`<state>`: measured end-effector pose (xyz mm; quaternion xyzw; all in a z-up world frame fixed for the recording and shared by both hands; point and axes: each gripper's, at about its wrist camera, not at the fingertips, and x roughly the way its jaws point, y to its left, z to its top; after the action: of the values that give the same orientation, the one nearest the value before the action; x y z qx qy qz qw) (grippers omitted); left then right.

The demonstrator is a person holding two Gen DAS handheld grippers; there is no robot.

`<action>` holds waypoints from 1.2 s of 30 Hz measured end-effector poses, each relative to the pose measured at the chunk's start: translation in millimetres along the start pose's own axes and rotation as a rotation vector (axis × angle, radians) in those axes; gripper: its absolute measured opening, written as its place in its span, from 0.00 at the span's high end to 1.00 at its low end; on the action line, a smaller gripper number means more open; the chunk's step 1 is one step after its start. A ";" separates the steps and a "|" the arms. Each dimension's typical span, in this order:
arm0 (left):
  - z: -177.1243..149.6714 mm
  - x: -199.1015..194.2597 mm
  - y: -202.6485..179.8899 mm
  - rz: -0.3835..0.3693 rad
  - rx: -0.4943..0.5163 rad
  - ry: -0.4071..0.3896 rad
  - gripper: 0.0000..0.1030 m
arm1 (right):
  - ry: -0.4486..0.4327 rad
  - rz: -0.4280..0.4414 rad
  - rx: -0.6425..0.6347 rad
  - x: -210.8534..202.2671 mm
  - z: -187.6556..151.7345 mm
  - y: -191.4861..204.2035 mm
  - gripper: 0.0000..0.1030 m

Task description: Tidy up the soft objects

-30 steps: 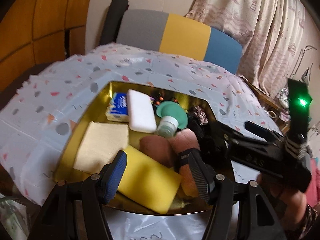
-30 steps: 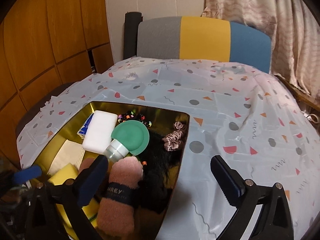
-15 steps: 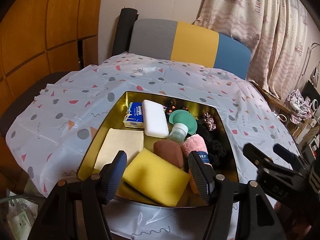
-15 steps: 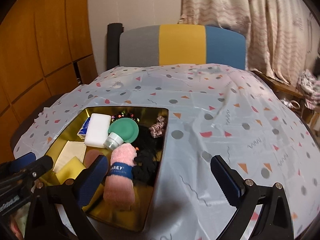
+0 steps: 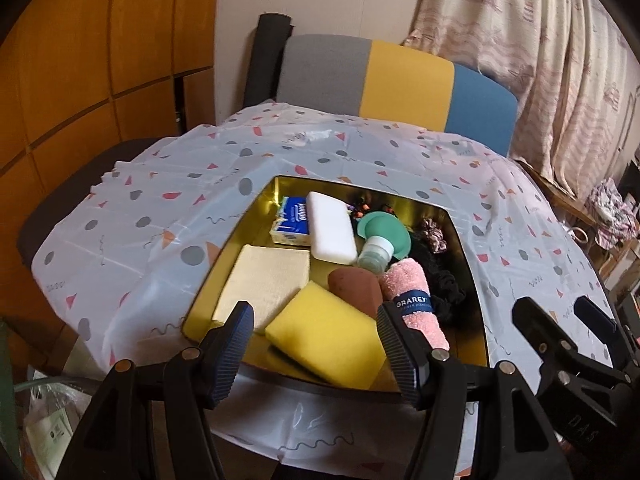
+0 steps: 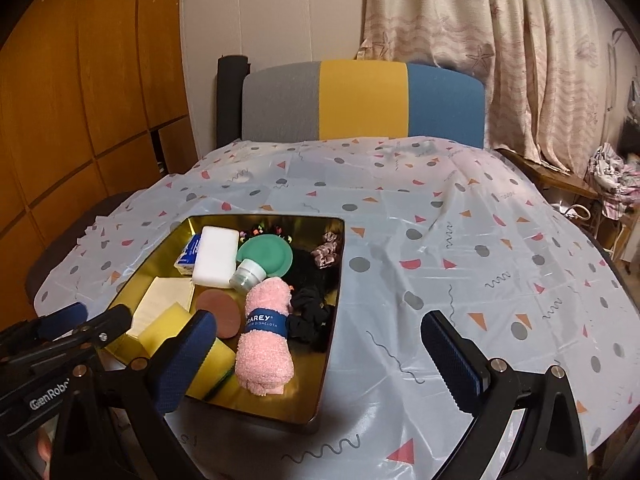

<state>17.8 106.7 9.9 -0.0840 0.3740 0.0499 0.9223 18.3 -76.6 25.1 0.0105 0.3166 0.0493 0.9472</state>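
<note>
- Grippers first: left gripper (image 5: 314, 342) low in its frame, jaws spread wide, nothing pinched; right gripper (image 6: 318, 354) at the bottom of its frame, jaws also spread and empty, over the tablecloth (image 6: 460, 248).
- Gold tray (image 6: 326, 344) sits left of centre in the right view.
- Yellow sponge (image 5: 326, 332) lies nearest in it, pink dishcloth (image 6: 266, 338) rolled beside it, brown pad (image 5: 354, 284) between them.
- Farther back: beige cloth (image 5: 266, 282), white sponge (image 5: 332, 230), green lid (image 6: 266, 254), black scrunchie (image 6: 310, 320), tissue pack (image 5: 292, 222).
- Behind the table, at the top: 3-coloured chair back (image 6: 362, 106).

table (image 6: 72, 248) under patterned plastic cloth (image 6: 460, 248); gold tray (image 6: 328, 344) on cloth.
</note>
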 end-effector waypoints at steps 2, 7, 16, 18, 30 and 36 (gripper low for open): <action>-0.2 -5.5 2.0 0.009 -0.005 -0.013 0.37 | -0.012 -0.014 0.001 -3.4 0.9 0.2 0.00; -2.0 -12.3 1.2 0.007 0.002 -0.017 0.37 | 0.005 -0.004 0.007 -1.7 1.1 0.9 0.00; -5.2 -14.4 1.3 0.043 0.009 -0.018 0.37 | 0.035 -0.011 0.013 6.1 0.7 1.7 0.00; -5.3 -14.8 2.1 0.050 0.009 -0.022 0.37 | 0.034 -0.010 0.010 6.0 0.9 2.7 0.00; -5.1 -12.7 5.3 0.034 -0.014 0.001 0.37 | 0.035 -0.007 0.004 6.4 2.2 4.3 0.00; -3.7 -15.2 0.7 0.094 -0.004 -0.011 0.37 | 0.041 -0.004 0.008 7.5 2.0 3.3 0.00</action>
<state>4.3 106.3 17.9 -0.0678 0.3725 0.0945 0.9207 25.2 -72.5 22.5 0.0126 0.3362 0.0463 0.9406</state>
